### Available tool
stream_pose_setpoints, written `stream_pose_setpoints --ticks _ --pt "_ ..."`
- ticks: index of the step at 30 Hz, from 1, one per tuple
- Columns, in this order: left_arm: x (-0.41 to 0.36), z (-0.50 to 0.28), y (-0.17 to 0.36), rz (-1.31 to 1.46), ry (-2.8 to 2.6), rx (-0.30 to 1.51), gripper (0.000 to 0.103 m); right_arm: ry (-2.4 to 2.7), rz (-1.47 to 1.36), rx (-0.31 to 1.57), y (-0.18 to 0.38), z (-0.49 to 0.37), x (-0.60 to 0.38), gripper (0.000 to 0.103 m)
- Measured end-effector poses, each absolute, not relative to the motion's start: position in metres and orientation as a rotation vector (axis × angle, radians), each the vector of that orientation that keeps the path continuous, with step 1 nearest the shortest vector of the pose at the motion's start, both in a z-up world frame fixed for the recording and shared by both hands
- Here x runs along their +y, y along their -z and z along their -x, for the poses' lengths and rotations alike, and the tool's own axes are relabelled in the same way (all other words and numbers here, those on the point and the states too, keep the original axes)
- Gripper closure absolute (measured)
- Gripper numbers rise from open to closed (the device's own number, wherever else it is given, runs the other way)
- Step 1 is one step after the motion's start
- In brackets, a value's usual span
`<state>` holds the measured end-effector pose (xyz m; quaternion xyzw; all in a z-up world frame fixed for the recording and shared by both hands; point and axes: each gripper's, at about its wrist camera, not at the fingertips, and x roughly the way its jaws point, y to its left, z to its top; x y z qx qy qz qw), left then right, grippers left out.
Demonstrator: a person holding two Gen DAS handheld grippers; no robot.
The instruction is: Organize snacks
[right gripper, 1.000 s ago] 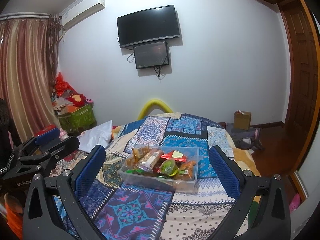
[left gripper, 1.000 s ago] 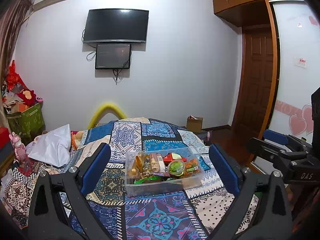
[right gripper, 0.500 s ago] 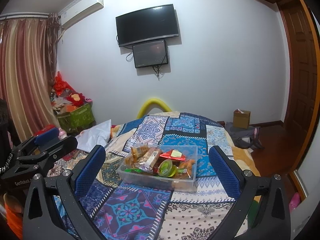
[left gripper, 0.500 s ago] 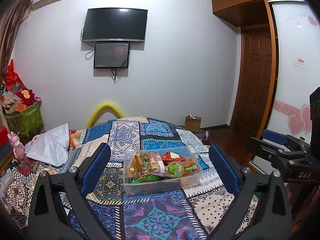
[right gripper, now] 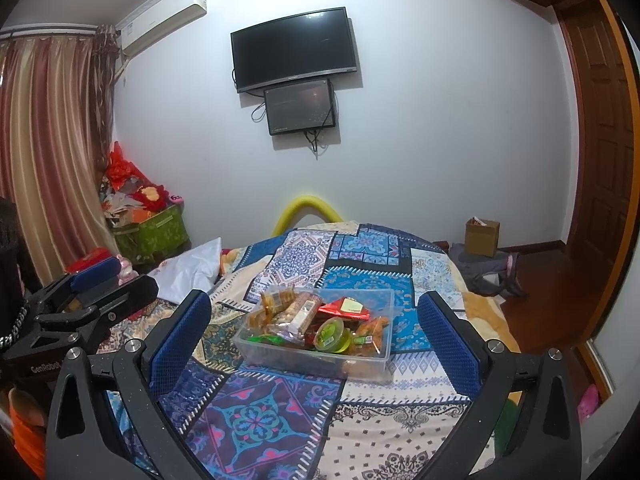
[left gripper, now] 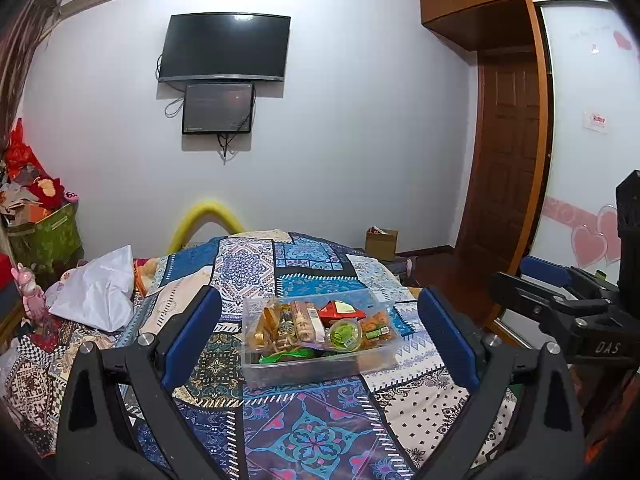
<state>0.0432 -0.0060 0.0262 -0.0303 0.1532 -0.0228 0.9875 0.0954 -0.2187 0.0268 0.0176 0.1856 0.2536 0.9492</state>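
Observation:
A clear plastic box stands on the patterned quilt and holds several snacks: a green jelly cup, a red packet, a wrapped biscuit roll and orange packets. My left gripper is open and empty, held back from the box; it also shows at the left of the right wrist view. My right gripper is open and empty, held back from the box; it also shows at the right of the left wrist view.
The quilt covers a bed. A white bag lies at its left. A green basket of clutter stands by the curtain. A cardboard box and a wooden door are at the right. Two screens hang on the wall.
Both views have shifted slightly; the box sits a little lower and left in them. Both grippers stay open and empty.

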Motion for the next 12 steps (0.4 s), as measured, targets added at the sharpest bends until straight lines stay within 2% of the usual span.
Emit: stream_pose_setpoints --ticks 12 --pt "-0.0046 -0.0424 -0.0251 0.082 0.05 0.308 0.003 -0.521 -0.025 0.386 -0.0242 -0.0978 -0.2155 0.0"
